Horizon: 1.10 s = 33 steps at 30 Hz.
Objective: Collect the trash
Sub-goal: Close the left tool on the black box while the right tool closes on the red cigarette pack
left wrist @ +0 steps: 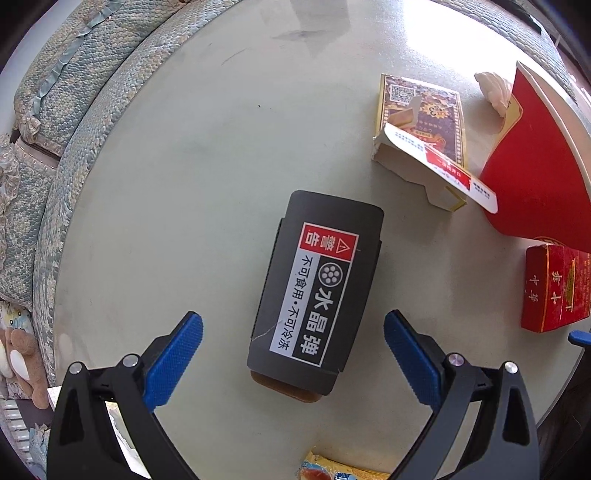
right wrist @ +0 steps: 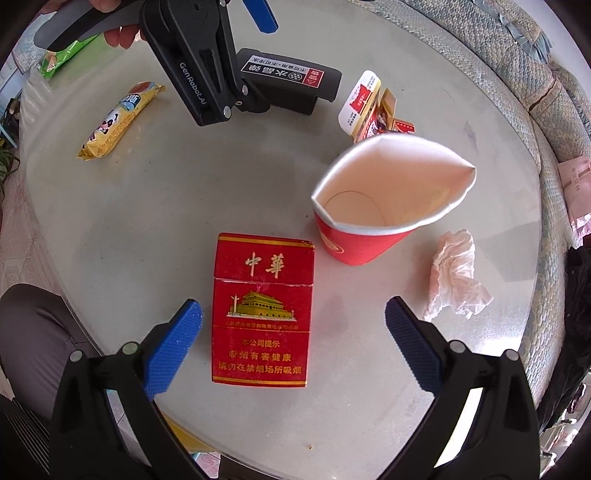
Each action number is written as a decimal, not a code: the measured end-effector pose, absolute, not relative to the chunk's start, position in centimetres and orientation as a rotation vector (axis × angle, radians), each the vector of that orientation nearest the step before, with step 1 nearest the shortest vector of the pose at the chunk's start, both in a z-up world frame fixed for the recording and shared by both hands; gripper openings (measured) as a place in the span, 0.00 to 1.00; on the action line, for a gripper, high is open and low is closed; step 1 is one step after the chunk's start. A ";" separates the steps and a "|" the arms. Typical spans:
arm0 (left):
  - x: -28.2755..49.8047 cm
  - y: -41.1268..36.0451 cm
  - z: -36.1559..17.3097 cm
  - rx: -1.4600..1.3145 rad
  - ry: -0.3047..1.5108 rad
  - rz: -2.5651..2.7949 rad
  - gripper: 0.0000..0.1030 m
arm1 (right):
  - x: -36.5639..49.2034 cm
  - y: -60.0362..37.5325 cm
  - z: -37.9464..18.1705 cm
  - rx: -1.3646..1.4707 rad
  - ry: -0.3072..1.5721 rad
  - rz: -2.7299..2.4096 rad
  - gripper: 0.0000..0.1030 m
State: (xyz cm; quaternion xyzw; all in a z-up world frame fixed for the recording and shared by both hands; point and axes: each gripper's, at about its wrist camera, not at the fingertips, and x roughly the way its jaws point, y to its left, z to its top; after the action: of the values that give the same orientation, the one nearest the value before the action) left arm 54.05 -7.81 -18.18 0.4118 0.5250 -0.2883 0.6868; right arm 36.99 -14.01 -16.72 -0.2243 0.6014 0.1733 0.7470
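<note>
A black box with a red warning label (left wrist: pixel 317 291) lies on the round table (left wrist: pixel 177 177). My left gripper (left wrist: pixel 293 332) hangs open above its near end, one blue finger on each side. A red cigarette pack (right wrist: pixel 263 310) lies flat between the open fingers of my right gripper (right wrist: pixel 293 325). The same pack (left wrist: pixel 554 288) shows at the right edge of the left wrist view. A squashed red paper cup (right wrist: pixel 376 206) lies on its side beyond the pack. A crumpled tissue (right wrist: pixel 456 275) sits right of it. A torn-open carton (left wrist: pixel 421 136) lies behind the black box.
A yellow snack wrapper (right wrist: pixel 118 120) and a green packet (right wrist: pixel 59 59) lie at the far left of the table. A quilted sofa (left wrist: pixel 62 110) curves round the table's far side. A hand (right wrist: pixel 118 35) holds the left gripper's handle. A trouser leg (right wrist: pixel 33 328) shows at lower left.
</note>
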 end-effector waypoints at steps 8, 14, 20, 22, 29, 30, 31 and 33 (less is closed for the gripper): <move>54.9 -8.0 -19.0 0.913 1.210 -0.659 0.94 | 38.1 -14.0 -17.8 -0.484 1.344 0.381 0.94; 55.6 -8.0 -19.1 0.904 1.217 -0.667 0.94 | 38.5 -14.0 -18.3 -0.474 1.350 0.385 0.94; 56.0 -7.9 -19.2 0.890 1.228 -0.677 0.94 | 39.3 -14.3 -18.9 -0.467 1.355 0.381 0.94; 56.1 -7.9 -19.2 0.891 1.225 -0.679 0.94 | 39.3 -14.4 -19.1 -0.461 1.362 0.384 0.94; 56.2 -7.8 -19.3 0.881 1.230 -0.680 0.94 | 40.2 -14.5 -19.8 -0.441 1.369 0.388 0.94; 56.2 -7.8 -19.4 0.878 1.230 -0.681 0.94 | 40.2 -14.3 -19.9 -0.436 1.370 0.389 0.94; 56.3 -7.7 -19.4 0.872 1.234 -0.681 0.94 | 40.2 -14.3 -20.0 -0.433 1.371 0.391 0.94; 56.4 -7.6 -19.4 0.868 1.232 -0.684 0.94 | 40.4 -14.4 -20.1 -0.428 1.373 0.395 0.94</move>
State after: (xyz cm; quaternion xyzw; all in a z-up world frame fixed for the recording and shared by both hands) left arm 56.39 -7.55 -19.42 0.3860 0.5480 -0.3042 0.6769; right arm 40.36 -14.42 -20.07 -0.1947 0.6248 0.1796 0.7345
